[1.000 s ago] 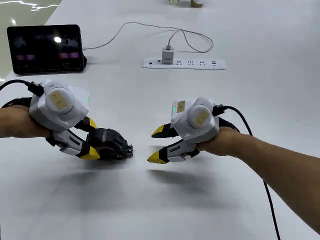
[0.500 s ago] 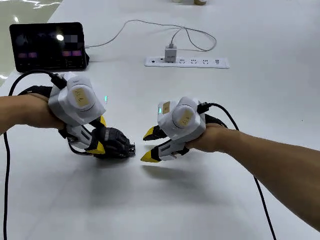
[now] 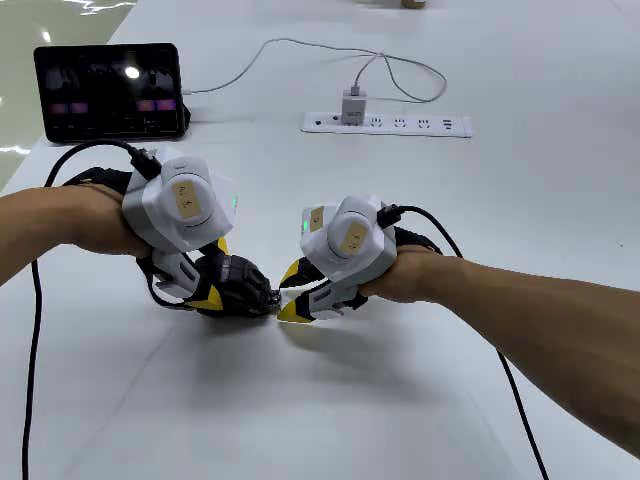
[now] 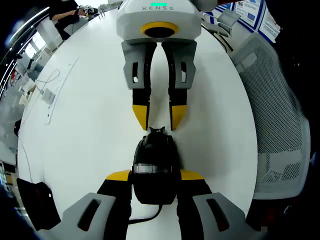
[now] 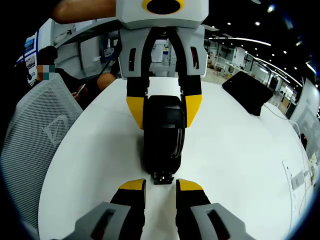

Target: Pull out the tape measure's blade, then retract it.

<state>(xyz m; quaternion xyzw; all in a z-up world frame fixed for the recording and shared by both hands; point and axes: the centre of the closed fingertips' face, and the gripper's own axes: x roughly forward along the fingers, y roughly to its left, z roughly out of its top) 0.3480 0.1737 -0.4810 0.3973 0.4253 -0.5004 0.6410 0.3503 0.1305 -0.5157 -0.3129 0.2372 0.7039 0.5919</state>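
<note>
While your left gripper (image 5: 163, 111) clamps the tape measure (image 5: 162, 135) mid-frame, close the right gripper (image 5: 161, 186) (jaws parted) squarely on its hook (image 5: 162, 177), lower centre.

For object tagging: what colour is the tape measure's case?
Black. The tape measure shows best in the left gripper view.

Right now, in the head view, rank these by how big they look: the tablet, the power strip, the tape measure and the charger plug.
1. tablet
2 and 3. power strip and tape measure: too close to rank, as the tape measure is nearer the camera and partly hidden
4. charger plug
</note>
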